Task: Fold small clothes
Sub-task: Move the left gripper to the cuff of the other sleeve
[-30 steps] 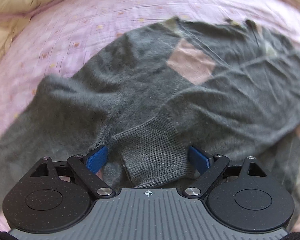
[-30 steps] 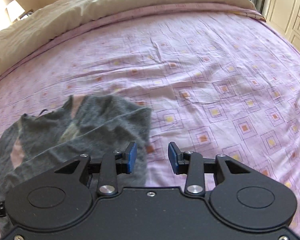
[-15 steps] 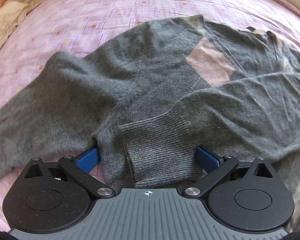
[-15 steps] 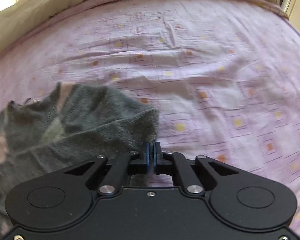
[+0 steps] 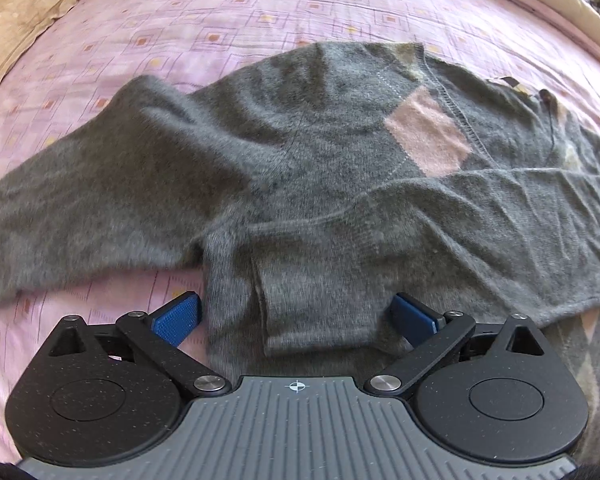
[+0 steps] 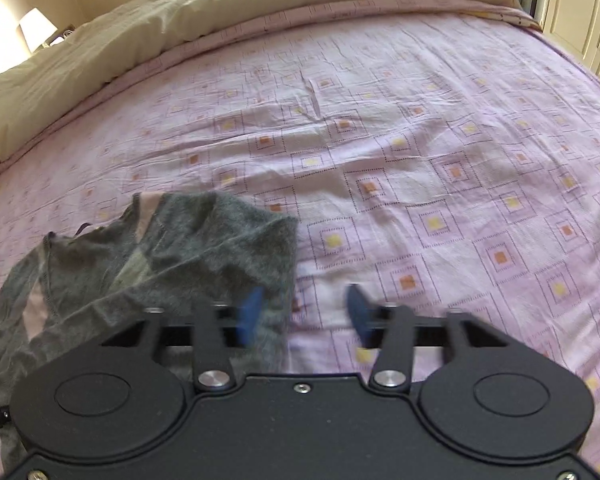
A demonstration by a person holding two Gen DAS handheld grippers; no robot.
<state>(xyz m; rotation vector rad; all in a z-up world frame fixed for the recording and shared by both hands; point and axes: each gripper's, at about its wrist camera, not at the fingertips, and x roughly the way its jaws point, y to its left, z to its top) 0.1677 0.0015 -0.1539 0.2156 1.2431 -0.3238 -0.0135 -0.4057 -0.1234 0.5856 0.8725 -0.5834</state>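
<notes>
A fuzzy grey knitted sweater point(image 5: 300, 168) with pink diamond patches lies spread on the bed's pink sheet point(image 6: 420, 160) printed with squares, one sleeve folded across its body so the ribbed cuff point(image 5: 320, 312) points at the left claw point(image 5: 296, 314). That claw's blue pads stand wide apart on either side of the cuff, gripping nothing. Further right, the right claw point(image 6: 302, 312) is also spread open, its left pad over the sweater's edge, its right pad over bare sheet. A beige duvet point(image 6: 180, 20) lies bunched along the far side.
</notes>
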